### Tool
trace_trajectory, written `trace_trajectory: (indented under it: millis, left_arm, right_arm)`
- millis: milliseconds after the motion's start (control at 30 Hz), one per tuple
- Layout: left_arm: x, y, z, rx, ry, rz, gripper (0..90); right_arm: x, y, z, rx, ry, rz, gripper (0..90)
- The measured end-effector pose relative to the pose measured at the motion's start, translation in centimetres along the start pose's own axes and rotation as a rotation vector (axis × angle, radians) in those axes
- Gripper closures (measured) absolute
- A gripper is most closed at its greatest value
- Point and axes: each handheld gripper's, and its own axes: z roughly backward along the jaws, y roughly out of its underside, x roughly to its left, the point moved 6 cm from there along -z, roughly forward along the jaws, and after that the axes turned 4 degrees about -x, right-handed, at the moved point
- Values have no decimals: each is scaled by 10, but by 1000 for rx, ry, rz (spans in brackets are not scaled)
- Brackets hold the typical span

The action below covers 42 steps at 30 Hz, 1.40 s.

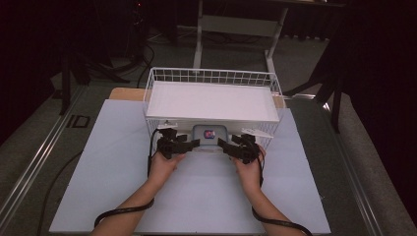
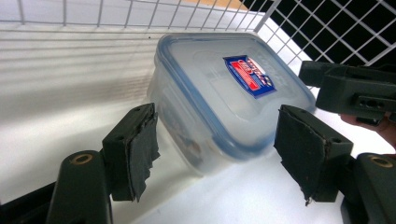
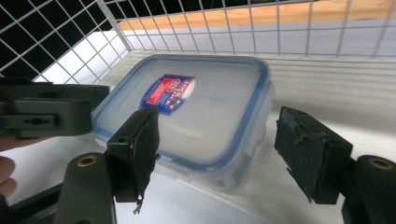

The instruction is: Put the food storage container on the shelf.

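A lidded plastic container (image 1: 210, 137) sat at the table's centre, against the wire basket's (image 1: 211, 76) near wall. The left gripper (image 1: 189, 144) and right gripper (image 1: 225, 145) flanked it, jaws spread, pinching nothing. Judged step: positioning to grasp. Next: close squarely on opposite sides; the basket wall crowded the far side.

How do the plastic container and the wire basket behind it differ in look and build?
The plastic container is small with solid, cloudy see-through walls; the wire basket is far larger with open white mesh sides. The container is shut with a blue-rimmed lid bearing a red and blue label; the basket is open-topped and unlabelled. Both are rectangular and sit on the pale table.
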Motion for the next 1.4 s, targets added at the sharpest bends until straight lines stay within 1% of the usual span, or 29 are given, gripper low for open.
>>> trace_trajectory:
  millis: [33, 67, 100, 133, 167, 233, 300, 333, 367, 433, 467, 533, 600, 633, 700, 767, 833, 900, 933, 967, 1033, 1067, 1100, 1133, 1167, 1200, 1267, 1333, 1400]
  left_arm:
    - [-3, 0, 4, -10, 17, -7, 309]
    - [-6, 1, 8, -15, 32, -21, 309]
    - [-8, 2, 11, -16, 34, -30, 309]
    - [-12, 4, 15, -17, 35, -29, 309]
    - [-16, 5, 18, -14, 49, -23, 309]
    - [-22, 8, 25, -2, 58, -47, 309]
    - [-31, 11, 33, -3, 85, -63, 308]
    - [-34, 13, 38, -9, 85, -78, 302]
    - [-38, 14, 43, -14, 97, -89, 282]
    - [-43, 18, 52, -18, 95, -109, 250]
    - [-45, 20, 56, -12, 96, -108, 222]
    - [-48, 23, 63, -9, 93, -115, 156]
    - [-51, 26, 73, -20, 116, -119, 144]
    - [-52, 27, 77, -28, 118, -123, 109]
    - [-53, 31, 84, -33, 115, -135, 29]
    - [-54, 34, 93, -56, 139, -140, 19]
    - [-54, 39, 101, -52, 147, -144, 17]
    - [-53, 43, 108, -50, 137, -152, 9]
    - [-52, 45, 112, -63, 136, -154, 9]
    - [-51, 48, 115, -66, 123, -162, 9]
    - [-48, 55, 121, -62, 111, -183, 9]
    - [-47, 59, 123, -71, 96, -201, 9]
    - [-46, 62, 125, -72, 80, -216, 9]
    - [-46, 65, 127, -69, 77, -223, 9]
    - [-46, 66, 129, -65, 73, -232, 9]
    - [-46, 67, 130, -70, 60, -242, 9]
    - [-46, 70, 133, -73, 34, -259, 10]
    - [-47, 73, 133, -105, 9, -278, 10]
    - [-47, 75, 132, -118, 8, -280, 10]
  right_arm:
    - [2, -1, 3, -1, -10, 1, 319]
    - [3, -1, 6, -1, -7, 17, 320]
    - [5, -2, 9, -6, -9, 26, 325]
    - [7, -4, 12, -10, -20, 34, 327]
    - [9, -4, 15, -11, -24, 40, 329]
    - [14, -4, 21, -14, -44, 39, 361]
    - [19, -2, 25, -8, -48, 54, 376]
    - [22, -1, 25, -1, -58, 61, 384]
    - [24, 1, 26, 7, -56, 62, 383]
    - [28, 5, 26, 34, -77, 50, 383]
    - [30, 7, 26, 39, -67, 59, 383]
    - [33, 11, 24, 48, -72, 69, 383]
    - [35, 14, 23, 51, -72, 76, 383]
    - [36, 16, 22, 56, -74, 75, 383]
    - [39, 19, 21, 68, -80, 81, 426]
    - [41, 20, 18, 72, -82, 90, 444]
    - [43, 21, 17, 77, -77, 103, 491]
    - [45, 22, 15, 77, -67, 111, 503]
    - [46, 22, 14, 79, -64, 109, 545]
    - [46, 23, 12, 82, -69, 112, 562]
    - [47, 24, 10, 88, -89, 104, 680]
    - [48, 25, 9, 98, -102, 99, 713]
    - [48, 26, 7, 103, -95, 103, 744]
    - [48, 26, 6, 110, -88, 112, 781]
    - [48, 27, 4, 118, -86, 116, 829]
    - [48, 27, 2, 120, -69, 124, 885]
    - [46, 28, -1, 128, -44, 124, 900]
    - [44, 28, -4, 134, -22, 128, 900]
    - [43, 28, -8, 135, -21, 118, 900]
